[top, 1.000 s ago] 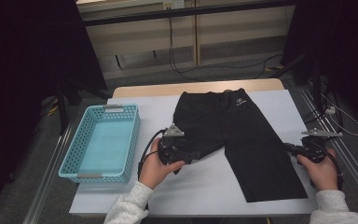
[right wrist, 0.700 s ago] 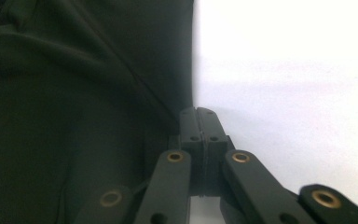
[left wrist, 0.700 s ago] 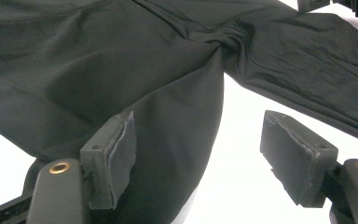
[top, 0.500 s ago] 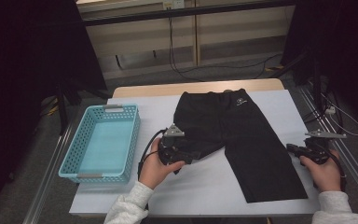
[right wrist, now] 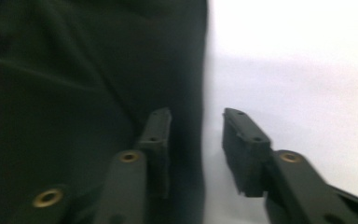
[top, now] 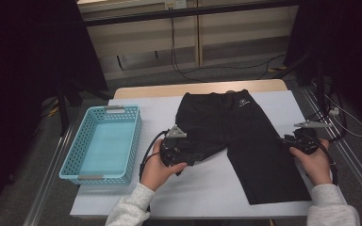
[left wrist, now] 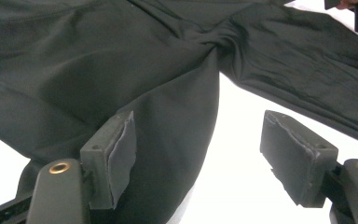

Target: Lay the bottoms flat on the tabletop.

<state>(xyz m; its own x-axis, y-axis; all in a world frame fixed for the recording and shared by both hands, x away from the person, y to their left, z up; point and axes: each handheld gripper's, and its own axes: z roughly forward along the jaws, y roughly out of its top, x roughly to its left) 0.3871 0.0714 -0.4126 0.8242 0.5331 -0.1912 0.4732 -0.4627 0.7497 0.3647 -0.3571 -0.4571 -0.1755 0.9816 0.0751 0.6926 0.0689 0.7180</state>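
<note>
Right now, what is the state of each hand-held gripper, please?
Left hand-held gripper: open, shorts fabric between the jaws, not pinched.
Right hand-held gripper: open, jaws just opened, at the shorts' edge, holding nothing.

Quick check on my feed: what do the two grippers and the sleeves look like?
Both the left gripper and right gripper are black, each topped by a grey three-cornered plate and trailing a black cable. Their jaws carry dark rectangular pads. The person wears light grey sleeves.
</note>
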